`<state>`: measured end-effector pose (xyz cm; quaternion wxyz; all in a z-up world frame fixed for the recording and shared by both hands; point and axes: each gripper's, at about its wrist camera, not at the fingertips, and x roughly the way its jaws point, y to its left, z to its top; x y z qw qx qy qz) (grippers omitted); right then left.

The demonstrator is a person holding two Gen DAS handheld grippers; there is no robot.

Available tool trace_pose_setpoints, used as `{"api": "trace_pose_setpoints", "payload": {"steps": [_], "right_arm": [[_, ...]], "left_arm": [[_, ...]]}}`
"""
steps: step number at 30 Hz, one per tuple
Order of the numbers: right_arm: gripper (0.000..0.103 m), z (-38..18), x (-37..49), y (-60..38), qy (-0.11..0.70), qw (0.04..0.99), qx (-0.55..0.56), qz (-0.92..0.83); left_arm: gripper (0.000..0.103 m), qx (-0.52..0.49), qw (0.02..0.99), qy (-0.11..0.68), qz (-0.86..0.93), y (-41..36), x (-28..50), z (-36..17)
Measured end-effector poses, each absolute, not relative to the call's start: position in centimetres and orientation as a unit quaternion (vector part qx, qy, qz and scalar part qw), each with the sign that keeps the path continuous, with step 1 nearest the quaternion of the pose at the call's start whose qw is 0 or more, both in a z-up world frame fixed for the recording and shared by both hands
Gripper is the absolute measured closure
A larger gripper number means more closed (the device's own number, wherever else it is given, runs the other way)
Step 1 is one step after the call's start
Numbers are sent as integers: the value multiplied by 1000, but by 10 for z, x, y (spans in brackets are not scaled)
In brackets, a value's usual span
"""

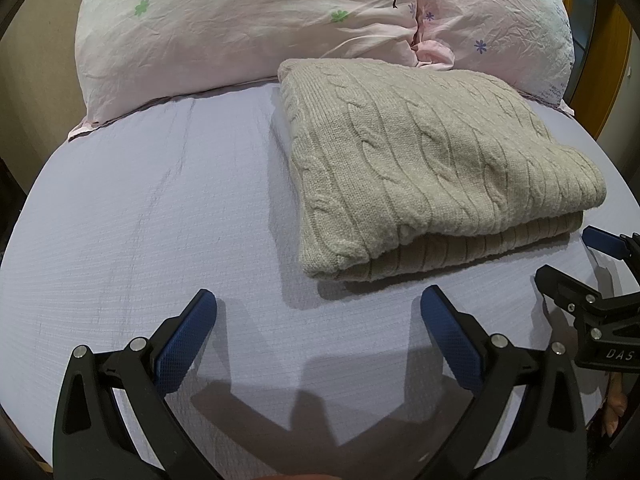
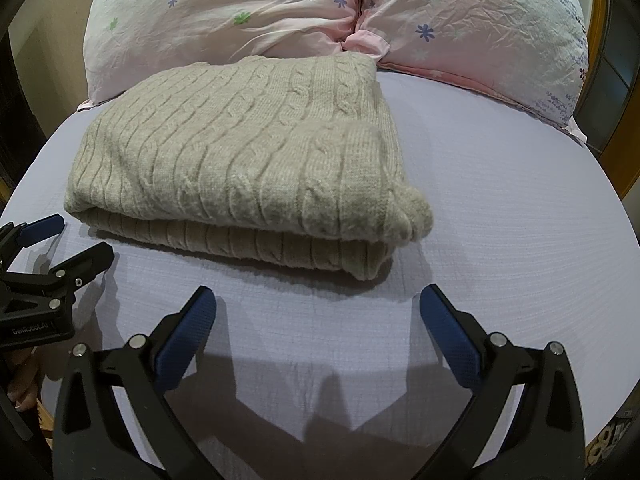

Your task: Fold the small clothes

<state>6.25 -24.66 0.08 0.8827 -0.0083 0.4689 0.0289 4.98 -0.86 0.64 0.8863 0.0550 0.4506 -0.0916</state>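
Note:
A beige cable-knit sweater [image 1: 424, 168] lies folded in a thick rectangle on the pale lilac bed sheet [image 1: 160, 220]; it also shows in the right wrist view [image 2: 240, 160]. My left gripper [image 1: 318, 308] is open and empty, just short of the sweater's near left corner. My right gripper [image 2: 318, 308] is open and empty, in front of the sweater's near right corner. Each gripper shows at the edge of the other's view, the right one [image 1: 576, 260] and the left one [image 2: 68, 240], both open.
Two pink floral pillows [image 1: 240, 28] [image 1: 500, 28] lie behind the sweater at the head of the bed. A wooden frame [image 1: 612, 48] stands at the far right. Bare sheet [image 2: 500, 200] lies to the sweater's right.

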Motion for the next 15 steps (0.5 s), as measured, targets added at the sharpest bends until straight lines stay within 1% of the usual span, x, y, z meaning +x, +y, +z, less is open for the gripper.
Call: {"api": "trace_pose_setpoints", "payload": {"steps": [15], "right_arm": [[2, 0, 63, -246, 469, 883, -8, 28]], "left_arm": [[1, 55, 884, 456, -91, -9, 51, 7]]}}
